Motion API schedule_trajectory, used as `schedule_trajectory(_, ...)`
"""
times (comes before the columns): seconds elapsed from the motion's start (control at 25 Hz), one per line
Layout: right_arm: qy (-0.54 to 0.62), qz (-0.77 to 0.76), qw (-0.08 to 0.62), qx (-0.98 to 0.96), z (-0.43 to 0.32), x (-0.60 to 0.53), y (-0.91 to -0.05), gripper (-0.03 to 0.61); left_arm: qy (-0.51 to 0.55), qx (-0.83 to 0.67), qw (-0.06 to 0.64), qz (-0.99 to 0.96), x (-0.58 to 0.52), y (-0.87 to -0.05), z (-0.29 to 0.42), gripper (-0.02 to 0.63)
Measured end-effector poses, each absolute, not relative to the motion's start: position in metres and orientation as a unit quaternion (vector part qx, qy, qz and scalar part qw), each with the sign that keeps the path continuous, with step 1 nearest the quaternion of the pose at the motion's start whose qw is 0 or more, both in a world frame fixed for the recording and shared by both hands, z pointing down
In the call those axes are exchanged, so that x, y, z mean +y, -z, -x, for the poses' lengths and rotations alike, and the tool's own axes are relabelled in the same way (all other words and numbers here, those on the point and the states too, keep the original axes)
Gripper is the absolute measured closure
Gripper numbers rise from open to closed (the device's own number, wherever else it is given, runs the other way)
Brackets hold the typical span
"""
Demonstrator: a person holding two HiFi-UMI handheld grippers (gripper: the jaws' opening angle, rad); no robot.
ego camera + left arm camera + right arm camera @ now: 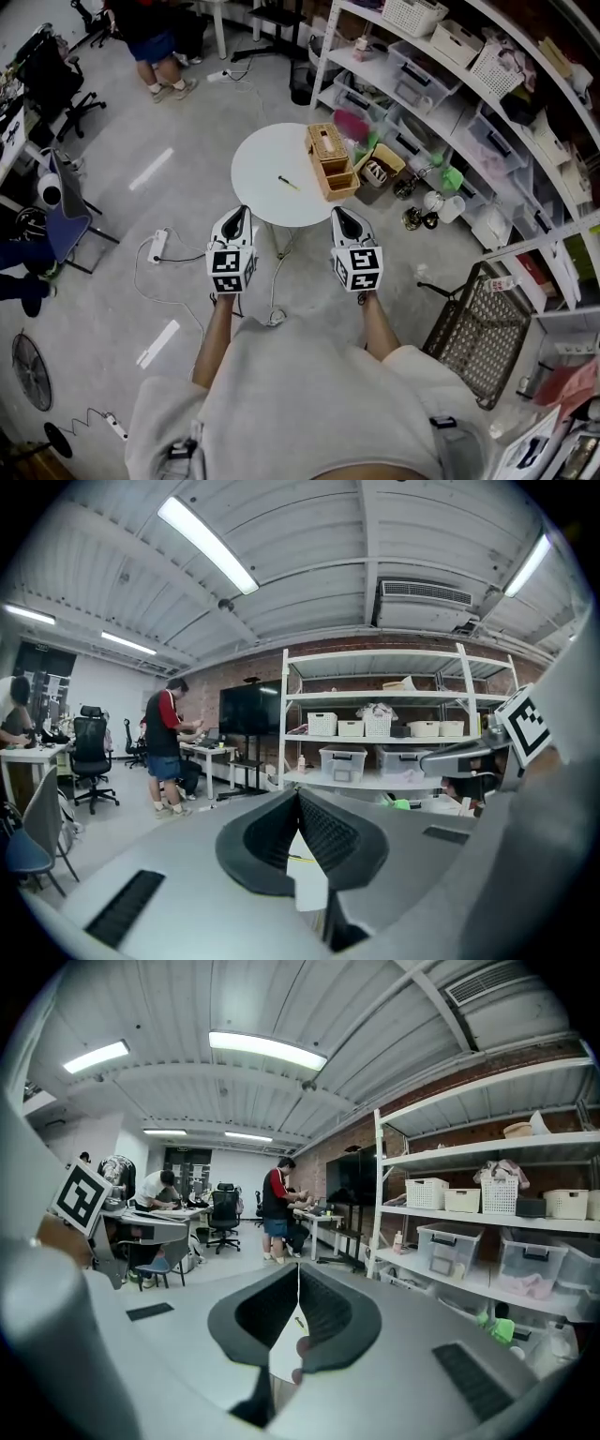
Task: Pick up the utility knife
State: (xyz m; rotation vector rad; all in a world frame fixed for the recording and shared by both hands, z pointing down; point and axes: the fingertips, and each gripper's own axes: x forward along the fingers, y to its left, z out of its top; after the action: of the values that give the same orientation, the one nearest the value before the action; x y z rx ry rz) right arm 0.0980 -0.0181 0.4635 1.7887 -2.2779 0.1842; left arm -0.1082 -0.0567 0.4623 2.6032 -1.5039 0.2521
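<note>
The utility knife (288, 182), small with a yellow and dark body, lies near the middle of a round white table (258, 169) ahead of me. Both grippers are held side by side short of the table's near edge, over the floor and apart from the knife. My left gripper (242, 213) points at the table with its jaws together and nothing between them (298, 795). My right gripper (337, 214) is also shut and empty (298, 1269). Through the slit under its jaws I see a sliver of the white tabletop with the knife (298, 1321) on it.
A wooden organiser box (331, 161) stands on the table's right edge. Storage shelves (487, 122) with bins and baskets run along the right. A power strip (157, 246) and cables lie on the floor at left, a black mesh chair (483, 328) stands at right. A person (155, 47) stands far off.
</note>
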Motion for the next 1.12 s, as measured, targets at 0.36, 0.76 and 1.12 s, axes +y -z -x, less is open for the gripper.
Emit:
schedule_trajectory(0.36,-0.076,-0.616,0.136,-0.772,-0.087,-0.053,-0.480,0.548,-0.090,-0.480,0.074,-0.870,-0.098,-0.477,0.112,0.594)
schedule_trajectory(0.76,-0.092,-0.599,0.140,-0.783,-0.103,-0.110,-0.502,0.548,-0.104,-0.489,0.091,-0.861,-0.147,-0.499,0.092,0.594)
schedule_trajectory(1.12,-0.096,-0.550,0.138,-0.818,-0.113,-0.209,-0.505,0.548,-0.109,-0.540,0.091,-0.830,-0.227,-0.491,0.083,0.593)
